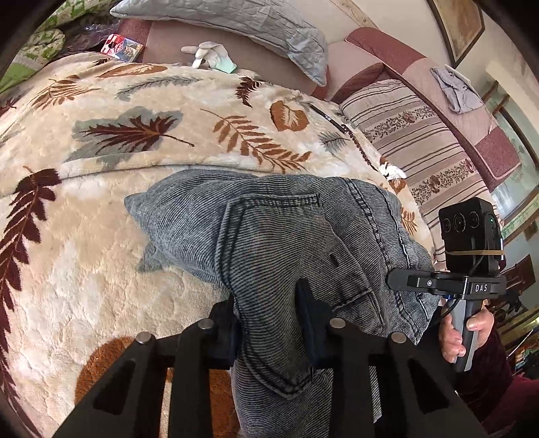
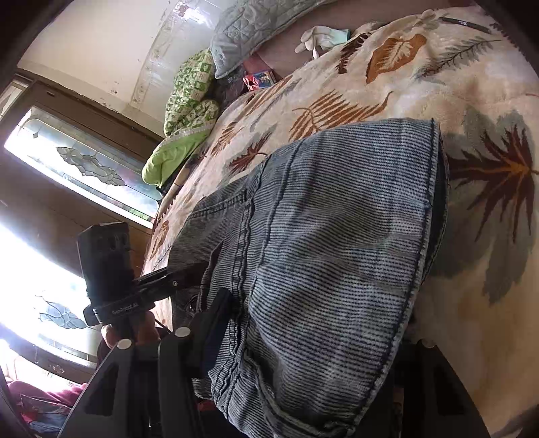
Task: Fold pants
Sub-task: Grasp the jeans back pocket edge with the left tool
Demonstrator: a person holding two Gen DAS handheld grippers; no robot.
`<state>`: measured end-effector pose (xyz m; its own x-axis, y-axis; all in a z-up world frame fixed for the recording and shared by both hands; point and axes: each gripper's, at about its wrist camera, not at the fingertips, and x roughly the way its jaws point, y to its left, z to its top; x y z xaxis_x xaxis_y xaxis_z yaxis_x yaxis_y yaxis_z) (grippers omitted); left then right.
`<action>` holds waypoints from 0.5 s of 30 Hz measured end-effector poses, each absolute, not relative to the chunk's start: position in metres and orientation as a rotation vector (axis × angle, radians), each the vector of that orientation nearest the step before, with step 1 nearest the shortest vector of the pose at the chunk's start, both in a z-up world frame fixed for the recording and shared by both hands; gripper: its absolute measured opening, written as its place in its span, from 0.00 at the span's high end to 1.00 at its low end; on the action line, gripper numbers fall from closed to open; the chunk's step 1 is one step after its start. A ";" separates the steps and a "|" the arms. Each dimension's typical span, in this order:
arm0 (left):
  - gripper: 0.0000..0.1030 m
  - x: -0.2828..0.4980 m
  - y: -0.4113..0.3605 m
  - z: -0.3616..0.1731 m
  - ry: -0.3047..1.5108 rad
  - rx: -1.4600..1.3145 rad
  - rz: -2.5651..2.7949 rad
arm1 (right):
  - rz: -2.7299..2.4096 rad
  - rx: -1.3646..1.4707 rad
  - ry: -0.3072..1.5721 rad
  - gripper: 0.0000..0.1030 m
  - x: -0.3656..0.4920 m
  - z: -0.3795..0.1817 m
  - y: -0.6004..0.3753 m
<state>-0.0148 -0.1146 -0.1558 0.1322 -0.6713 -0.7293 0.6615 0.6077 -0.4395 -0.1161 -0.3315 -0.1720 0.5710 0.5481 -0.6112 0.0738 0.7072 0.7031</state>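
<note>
Grey-blue striped denim pants point(image 1: 286, 229) lie bunched on a cream blanket with a leaf pattern point(image 1: 101, 236). In the left wrist view my left gripper point(image 1: 269, 323) is shut on a fold of the pants, with a dark pad pressed on each side of it. The right gripper point(image 1: 404, 281), held by a hand, reaches into the right edge of the cloth. In the right wrist view the pants point(image 2: 330, 236) fill the gap of my right gripper point(image 2: 320, 323). Its left finger point(image 2: 215, 323) presses the waistband seam, and cloth drapes over the other finger. The left gripper point(image 2: 188, 273) reaches in at the left.
At the back of the bed lie a grey quilted pillow point(image 1: 235, 20), white gloves point(image 1: 209, 55) and a small colourful box point(image 1: 123, 47). A striped cushion point(image 1: 414, 141) sits at the right, with a green quilt point(image 2: 188, 97) and a window point(image 2: 77, 161) on the far side.
</note>
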 end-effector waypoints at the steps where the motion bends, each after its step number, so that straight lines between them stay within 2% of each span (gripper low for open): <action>1: 0.74 -0.016 -0.115 -0.154 1.056 -0.007 -0.969 | 0.312 0.753 0.932 0.45 -0.116 -0.171 -0.331; 6: 0.78 -0.024 -0.116 -0.147 1.011 0.032 -0.970 | 0.309 0.716 0.899 0.45 -0.122 -0.166 -0.327; 15: 0.79 -0.025 -0.102 -0.109 0.902 0.033 -0.913 | 0.320 0.684 0.827 0.45 -0.119 -0.150 -0.321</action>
